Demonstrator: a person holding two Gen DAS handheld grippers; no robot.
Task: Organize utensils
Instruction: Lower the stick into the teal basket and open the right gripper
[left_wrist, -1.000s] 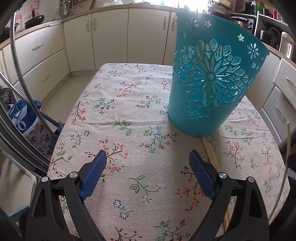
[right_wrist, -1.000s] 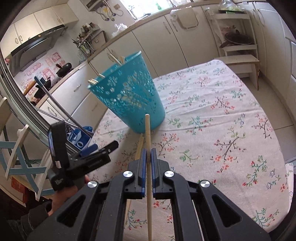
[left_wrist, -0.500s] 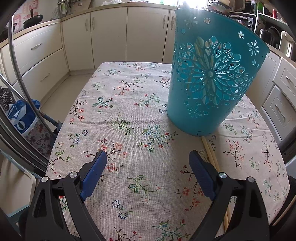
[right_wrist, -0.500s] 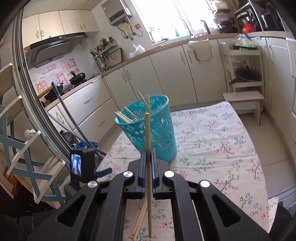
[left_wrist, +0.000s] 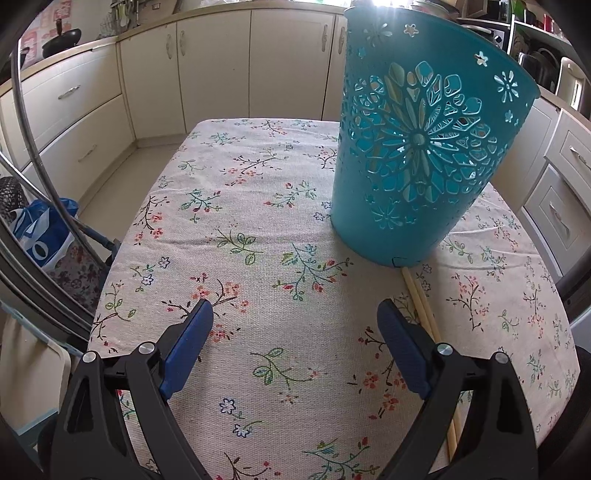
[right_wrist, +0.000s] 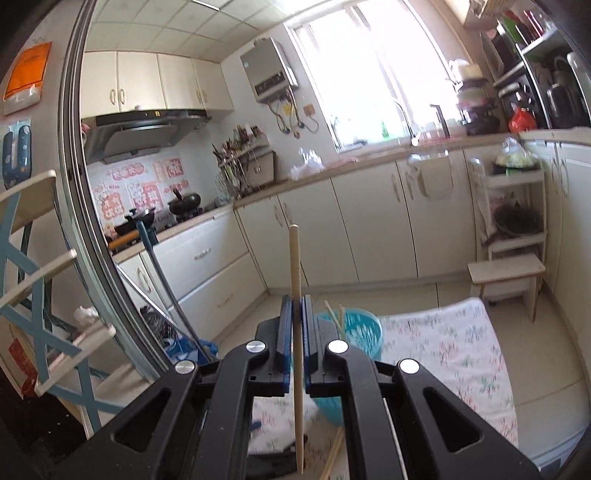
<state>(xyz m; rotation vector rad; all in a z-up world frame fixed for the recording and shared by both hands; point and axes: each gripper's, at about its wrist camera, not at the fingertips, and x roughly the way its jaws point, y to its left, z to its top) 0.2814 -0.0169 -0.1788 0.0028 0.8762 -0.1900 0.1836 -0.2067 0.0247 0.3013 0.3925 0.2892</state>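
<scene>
Lifted well above the table since a second ago, the right gripper (right_wrist: 294, 314) now looks across the kitchen instead of down at the cloth, its blue pads pinching one wooden chopstick (right_wrist: 295, 332) that stands nearly upright between them, tip above the fingers and tail hanging below. Under it, a pair of chopsticks (right_wrist: 334, 452) lies on the floral tablecloth (right_wrist: 461, 354), and just beyond stands the teal perforated basket (right_wrist: 364, 334) with more chopsticks (right_wrist: 334, 317) leaning out of its rim.

The left gripper (left_wrist: 295, 332) hovers over the near edge of the table, its jaws spread wide with nothing between them. Beside its right finger the lying pair (left_wrist: 423, 310) runs from the near edge to the basket's (left_wrist: 417, 147) base. Cream cabinets (left_wrist: 221, 66) line the far wall.
</scene>
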